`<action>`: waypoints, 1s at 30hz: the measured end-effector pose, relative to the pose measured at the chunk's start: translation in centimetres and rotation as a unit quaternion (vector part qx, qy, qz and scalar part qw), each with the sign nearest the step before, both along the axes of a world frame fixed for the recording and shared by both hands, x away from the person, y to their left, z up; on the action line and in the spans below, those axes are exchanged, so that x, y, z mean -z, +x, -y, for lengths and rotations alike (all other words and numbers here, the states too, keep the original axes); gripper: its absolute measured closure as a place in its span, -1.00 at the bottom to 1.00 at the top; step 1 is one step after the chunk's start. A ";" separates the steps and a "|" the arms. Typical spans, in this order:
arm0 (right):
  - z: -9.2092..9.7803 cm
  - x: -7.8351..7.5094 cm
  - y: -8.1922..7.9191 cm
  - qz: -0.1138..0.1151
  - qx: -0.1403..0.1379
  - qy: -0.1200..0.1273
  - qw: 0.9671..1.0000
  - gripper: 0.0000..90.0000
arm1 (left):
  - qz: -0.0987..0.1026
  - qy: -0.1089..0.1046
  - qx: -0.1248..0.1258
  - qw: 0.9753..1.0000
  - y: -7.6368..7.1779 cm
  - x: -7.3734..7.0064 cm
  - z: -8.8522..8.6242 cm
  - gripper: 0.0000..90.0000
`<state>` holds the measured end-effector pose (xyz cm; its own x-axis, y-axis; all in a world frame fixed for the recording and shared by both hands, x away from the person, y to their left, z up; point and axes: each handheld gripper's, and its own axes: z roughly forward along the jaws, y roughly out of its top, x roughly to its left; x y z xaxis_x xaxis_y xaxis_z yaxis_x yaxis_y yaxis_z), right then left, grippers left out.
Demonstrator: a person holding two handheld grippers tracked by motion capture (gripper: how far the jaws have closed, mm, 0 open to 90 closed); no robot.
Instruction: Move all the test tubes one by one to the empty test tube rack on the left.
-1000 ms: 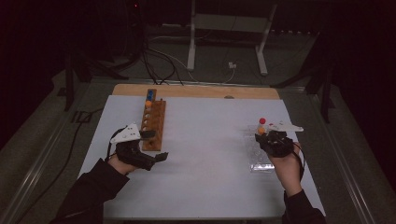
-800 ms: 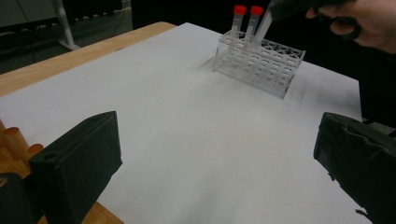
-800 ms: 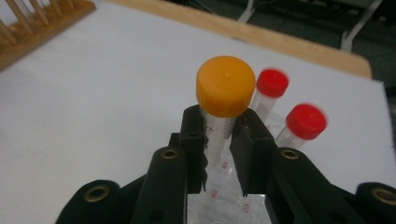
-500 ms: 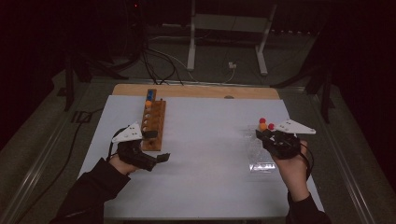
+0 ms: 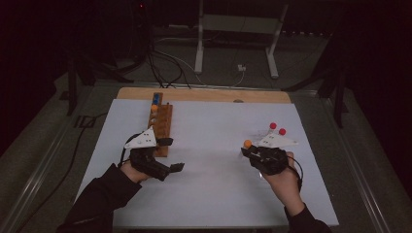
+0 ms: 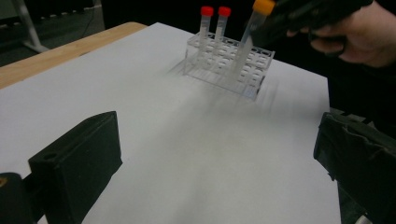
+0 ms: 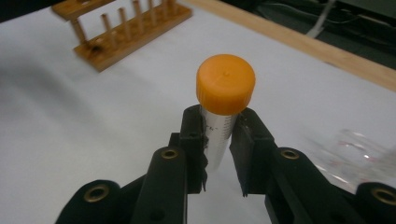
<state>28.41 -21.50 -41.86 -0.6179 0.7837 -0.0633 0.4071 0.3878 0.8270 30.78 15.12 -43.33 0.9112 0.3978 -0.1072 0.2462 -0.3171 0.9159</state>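
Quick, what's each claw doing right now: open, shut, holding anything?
Left claw: open, holding nothing.
Right claw: shut on the orange-capped tube, beside the clear rack.

The right gripper (image 5: 250, 151) has moved toward the lower left of the high view. Its orange-capped tube (image 5: 248, 143) is now left of the 2 red-capped tubes (image 5: 277, 128).

A wooden rack (image 5: 162, 125) stands on the left part of the desk (image 5: 214, 194), which a white sheet covers. Behind the desk, a white metal stand (image 5: 236, 36) and dark cables (image 5: 160, 63) lie on the floor.
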 end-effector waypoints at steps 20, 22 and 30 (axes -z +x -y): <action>-5.6 2.1 -1.5 -0.036 -0.097 -0.013 0.995 0.67 | 0.009 -0.002 0.059 0.998 -0.1 -0.6 4.7 -0.74; -5.8 2.2 -1.5 -0.036 -0.102 -0.014 0.994 0.67 | 0.009 -0.004 0.064 0.998 -0.1 -0.7 5.1 -0.69; -6.1 2.1 -1.8 -0.037 -0.109 -0.012 0.993 0.67 | 0.010 -0.008 0.085 0.996 0.1 -0.8 6.9 -0.38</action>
